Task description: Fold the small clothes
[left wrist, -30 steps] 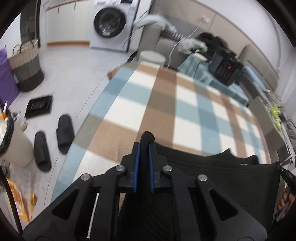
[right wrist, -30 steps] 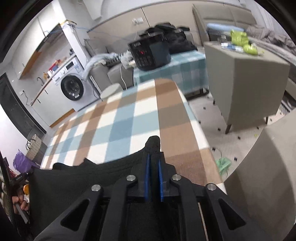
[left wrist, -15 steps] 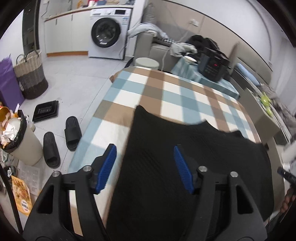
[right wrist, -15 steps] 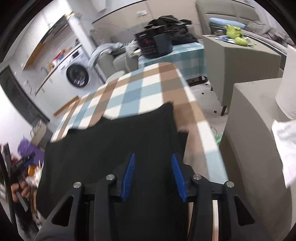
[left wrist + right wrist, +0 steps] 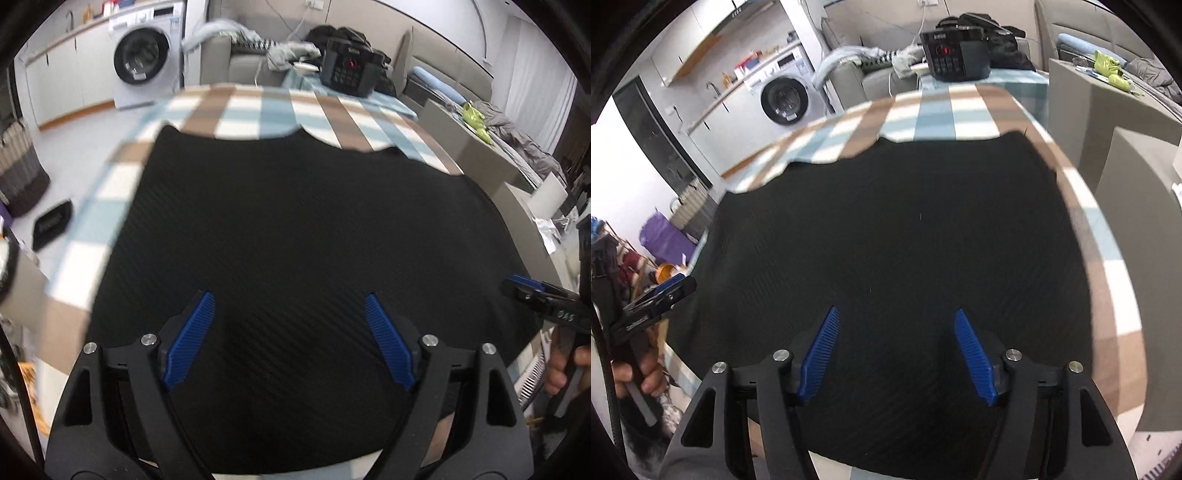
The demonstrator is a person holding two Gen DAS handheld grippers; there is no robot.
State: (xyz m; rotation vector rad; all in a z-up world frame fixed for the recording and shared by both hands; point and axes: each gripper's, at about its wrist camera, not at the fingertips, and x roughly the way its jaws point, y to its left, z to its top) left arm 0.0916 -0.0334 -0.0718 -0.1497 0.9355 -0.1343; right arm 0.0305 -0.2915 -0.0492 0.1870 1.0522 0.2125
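A table draped in a brown, blue and white checked cloth (image 5: 255,110) fills the middle of both wrist views, and on it a black ribbed-knit garment (image 5: 303,236) lies spread flat, covering most of the near half. Its long axis runs side to side across the table, from one gripper's side to the other; its far edge is scalloped, with two shallow notches showing against the checks, and its near edge hangs at or just past the table's front rim.

The garment lies straight ahead of and below both sets of jaws, so whichever fold comes next probably turns on that wide axis: each end sits nearer its own hand, the left end by the left gripper (image 5: 290,338) and the right end by the right gripper (image 5: 899,352). Neither is plainly the closer; they look about evenly placed.

Both grippers hover over the near part of the cloth, tilted forward and down, each with its blue ribbed fingers spread wide and nothing between them. Whether the fingertips touch the fabric is hard to judge through the fisheye blur; they seem to be held just above it.

At the far side each view catches the other black gripper at the garment's edge, gripped by a bare hand (image 5: 642,373).
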